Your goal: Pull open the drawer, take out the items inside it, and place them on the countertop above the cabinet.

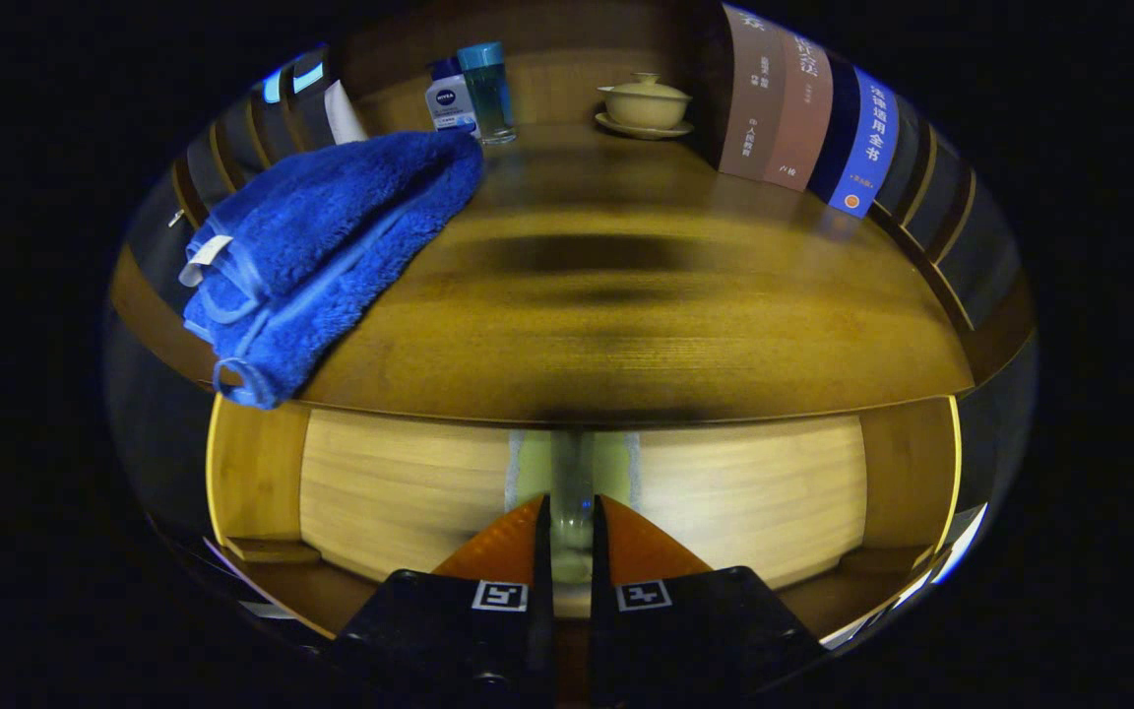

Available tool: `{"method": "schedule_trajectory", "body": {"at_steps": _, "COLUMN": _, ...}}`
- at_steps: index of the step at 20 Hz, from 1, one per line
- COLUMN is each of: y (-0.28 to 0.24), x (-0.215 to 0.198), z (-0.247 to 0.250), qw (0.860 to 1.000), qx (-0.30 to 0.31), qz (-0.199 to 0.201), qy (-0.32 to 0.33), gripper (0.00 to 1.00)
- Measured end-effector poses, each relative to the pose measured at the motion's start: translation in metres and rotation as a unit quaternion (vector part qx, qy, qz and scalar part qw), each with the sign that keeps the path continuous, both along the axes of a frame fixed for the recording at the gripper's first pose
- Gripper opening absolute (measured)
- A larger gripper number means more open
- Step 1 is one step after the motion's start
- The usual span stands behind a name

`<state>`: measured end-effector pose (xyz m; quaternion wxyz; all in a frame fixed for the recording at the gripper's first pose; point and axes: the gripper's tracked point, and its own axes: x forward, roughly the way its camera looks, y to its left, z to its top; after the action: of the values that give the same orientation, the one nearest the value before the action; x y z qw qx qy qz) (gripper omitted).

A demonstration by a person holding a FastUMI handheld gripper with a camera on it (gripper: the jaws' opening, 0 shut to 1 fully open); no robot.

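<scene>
The gripper is held at the drawer front, its fingers nearly together, pinching the clear handle between them. The opening step is judged in hand; a straight outward pull is called for. Beyond them, the desk carries a blue towel.

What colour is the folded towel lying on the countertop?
Blue, seen best in the gripper view: the towel lies on the countertop, beyond the fingers.

Well beyond the fingers, a lidded cup on its saucer stands near upright books.
</scene>
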<state>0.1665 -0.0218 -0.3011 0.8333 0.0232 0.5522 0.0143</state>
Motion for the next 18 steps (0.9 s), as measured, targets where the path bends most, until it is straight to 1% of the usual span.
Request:
{"method": "schedule_trajectory", "body": {"at_steps": 3, "y": 0.002, "x": -0.012, "z": 0.023, "qw": 1.0, "qx": 0.01, "qz": 0.005, "qy": 0.005, "gripper": 0.18}}
{"method": "schedule_trajectory", "body": {"at_steps": 6, "y": -0.001, "x": -0.018, "z": 0.046, "qw": 1.0, "qx": 0.009, "qz": 0.011, "qy": -0.004, "gripper": 0.18}}
{"method": "schedule_trajectory", "body": {"at_steps": 8, "y": -0.001, "x": -0.022, "z": 0.061, "qw": 1.0, "qx": 0.018, "qz": 0.008, "qy": -0.004, "gripper": 0.18}}
{"method": "schedule_trajectory", "body": {"at_steps": 13, "y": -0.002, "x": -0.019, "z": 0.089, "qw": 0.999, "qx": 0.041, "qz": -0.003, "qy": 0.005, "gripper": 0.18}}
{"method": "schedule_trajectory", "body": {"at_steps": 18, "y": -0.007, "x": -0.013, "z": 0.112, "qw": 0.999, "qx": 0.041, "qz": 0.01, "qy": -0.005, "gripper": 0.18}}
